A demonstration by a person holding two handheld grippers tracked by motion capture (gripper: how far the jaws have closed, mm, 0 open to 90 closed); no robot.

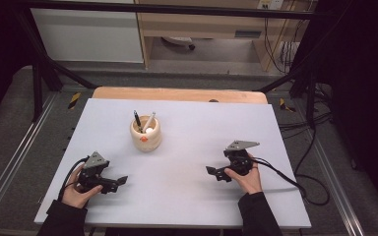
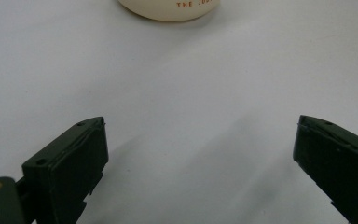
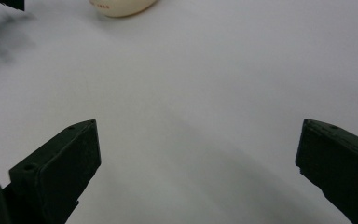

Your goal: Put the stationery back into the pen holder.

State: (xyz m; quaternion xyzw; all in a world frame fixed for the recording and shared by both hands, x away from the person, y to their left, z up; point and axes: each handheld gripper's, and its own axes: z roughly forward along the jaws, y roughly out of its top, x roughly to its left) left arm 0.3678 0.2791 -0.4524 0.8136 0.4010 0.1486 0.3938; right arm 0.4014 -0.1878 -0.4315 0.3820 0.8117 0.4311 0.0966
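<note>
From the high view, there's a white table (image 1: 177, 196) with a rounded cream pen cup (image 1: 145, 135) sitting a bit left of the middle, toward the far side. It's got a black pen (image 1: 137, 120) and a light grey pen (image 1: 149, 120) sticking out tilted, plus a small white round thing inside and an orange spot on the front. The left hand-held gripper (image 1: 123, 180) is down near the front left corner, held in the person's left hand (image 1: 76, 192), jaws pointing toward the middle of the table. The right hand-held gripper (image 1: 210, 170) is over on the front right in the right hand (image 1: 248, 179), jaws pointing left, cable trailing off the right edge. Both are well apart from the cup and holding nothing. In the left gripper view the two black jaws stand wide apart over bare table, and the cup's bottom (image 2: 168, 9) peeks in at the top edge with some orange lettering on it. In the right gripper view it's the same deal, jaws spread wide with nothing between them, cup base (image 3: 121, 7) at the top left, and bits of the other hand-held gripper at the far left edge.
</note>
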